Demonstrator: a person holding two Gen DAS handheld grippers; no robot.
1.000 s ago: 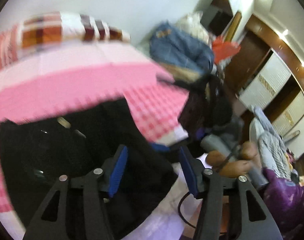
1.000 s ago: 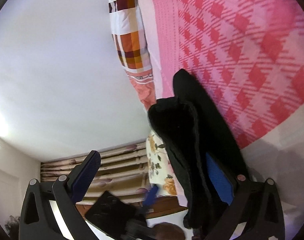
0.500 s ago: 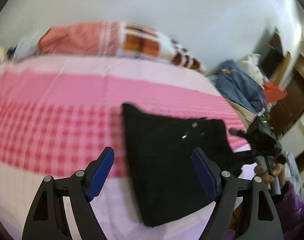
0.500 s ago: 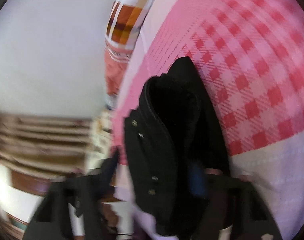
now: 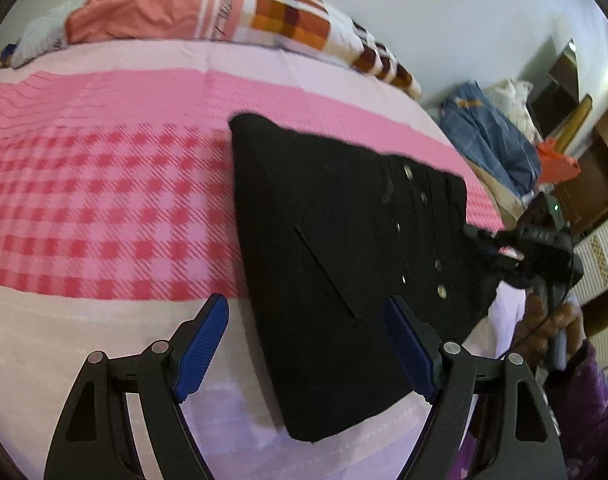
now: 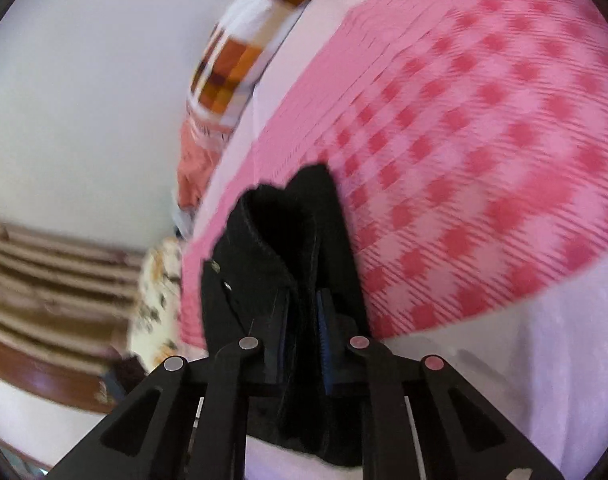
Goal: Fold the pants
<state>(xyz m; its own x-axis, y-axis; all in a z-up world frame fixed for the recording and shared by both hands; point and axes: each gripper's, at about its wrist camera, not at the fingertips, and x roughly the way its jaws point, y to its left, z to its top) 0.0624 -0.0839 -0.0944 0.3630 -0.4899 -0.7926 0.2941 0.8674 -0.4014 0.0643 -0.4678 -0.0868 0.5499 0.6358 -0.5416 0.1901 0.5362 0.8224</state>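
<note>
Two grippers: my right gripper [image 6: 304, 328] has just been closing and pinches the black pants [image 5: 335, 248]; my left gripper [image 5: 307, 344] jaws are spread above them on the pink bed [image 5: 104, 200].

Showing matt black cloth pants [image 5: 323, 248] with shiny metal studs, lying on soft woven checked bedsheet [image 5: 104, 208]; ribbed blue tool pads [image 5: 202, 344].

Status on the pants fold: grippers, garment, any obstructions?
Left gripper open above black pants. Right gripper just closed, pinching pants edge. Pants flat on pink bedspread, nothing in the way.
</note>
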